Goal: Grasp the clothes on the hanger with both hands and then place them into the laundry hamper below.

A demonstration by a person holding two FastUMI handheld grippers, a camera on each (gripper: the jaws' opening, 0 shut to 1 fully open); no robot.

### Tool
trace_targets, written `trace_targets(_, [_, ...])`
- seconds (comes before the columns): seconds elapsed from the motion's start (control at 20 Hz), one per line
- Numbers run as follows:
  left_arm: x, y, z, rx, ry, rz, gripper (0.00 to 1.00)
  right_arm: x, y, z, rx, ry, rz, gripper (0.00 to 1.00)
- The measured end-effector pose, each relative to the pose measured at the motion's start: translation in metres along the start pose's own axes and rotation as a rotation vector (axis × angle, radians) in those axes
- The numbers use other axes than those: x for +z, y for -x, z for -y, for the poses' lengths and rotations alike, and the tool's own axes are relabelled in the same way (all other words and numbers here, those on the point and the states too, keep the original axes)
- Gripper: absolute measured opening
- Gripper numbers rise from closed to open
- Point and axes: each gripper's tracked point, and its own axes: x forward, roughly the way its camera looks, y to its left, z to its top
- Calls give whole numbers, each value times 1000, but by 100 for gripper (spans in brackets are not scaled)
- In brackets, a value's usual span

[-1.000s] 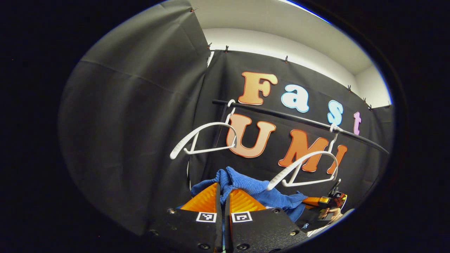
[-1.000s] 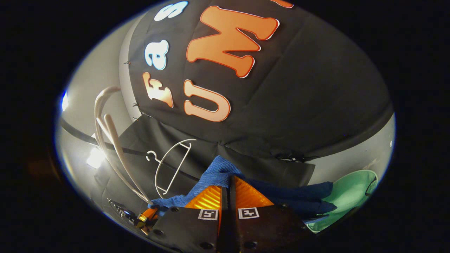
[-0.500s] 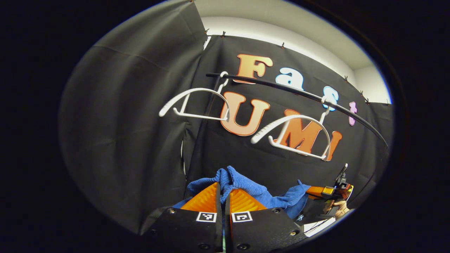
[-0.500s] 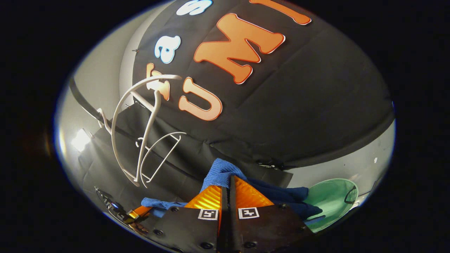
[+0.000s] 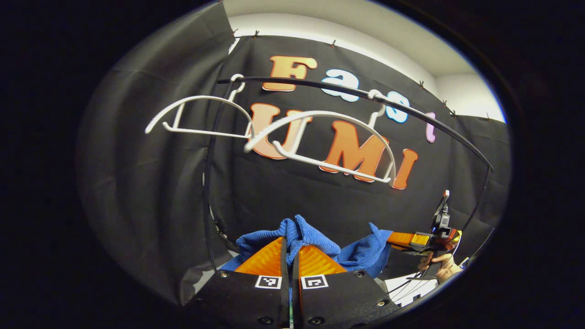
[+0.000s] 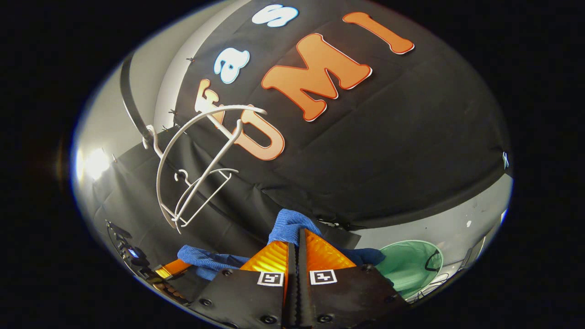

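Left gripper [image 5: 290,249]: fingers drawn nearly together, pinching a bunched fold of the blue garment [image 5: 305,234] between them; cloth rises above the fingertips and spreads to both sides. Right gripper [image 6: 295,242]: fingers likewise nearly closed, gripping another fold of the same garment [image 6: 288,226]; fabric trails left toward the other gripper and right toward the hamper. One garment counted, blue, ribbed knit, off the hangers, strung between the two grippers.

Left gripper view: two white hangers counted, both bare; one [image 5: 196,116] hooked near the left end of the rail, the second [image 5: 320,137] hooked farther right, overlapping the first's right tip. One black rail [image 5: 411,114], curved across the booth wall, with a thin black upright at its left end. Right gripper [image 5: 413,238] seen at the lower right edge, a hand [image 5: 441,267] on its handle, blue cloth reaching to its fingers.

Right gripper view: same two white hangers, the nearer [image 6: 201,151] large, the farther [image 6: 205,187] small, both hanging from the rail [image 6: 130,107] at the left. One green laundry hamper [image 6: 404,265] at the lower right, open mouth visible, a dark handle at its rim; garment's right end near its rim, contact not discernible. Left gripper [image 6: 171,268] at the lower left edge, blue cloth at its tip.
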Motion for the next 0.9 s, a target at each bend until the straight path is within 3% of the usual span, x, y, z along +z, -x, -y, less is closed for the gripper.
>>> trace_targets(0.5, [-44, -47, 109, -197, -44, -97, 2, -5, 28, 18, -111, 57, 51, 7])
trace_targets(0.9, [-101, -89, 138, -213, -75, -248, 2, -20, 22, 71, -262, 136, 9, 8])
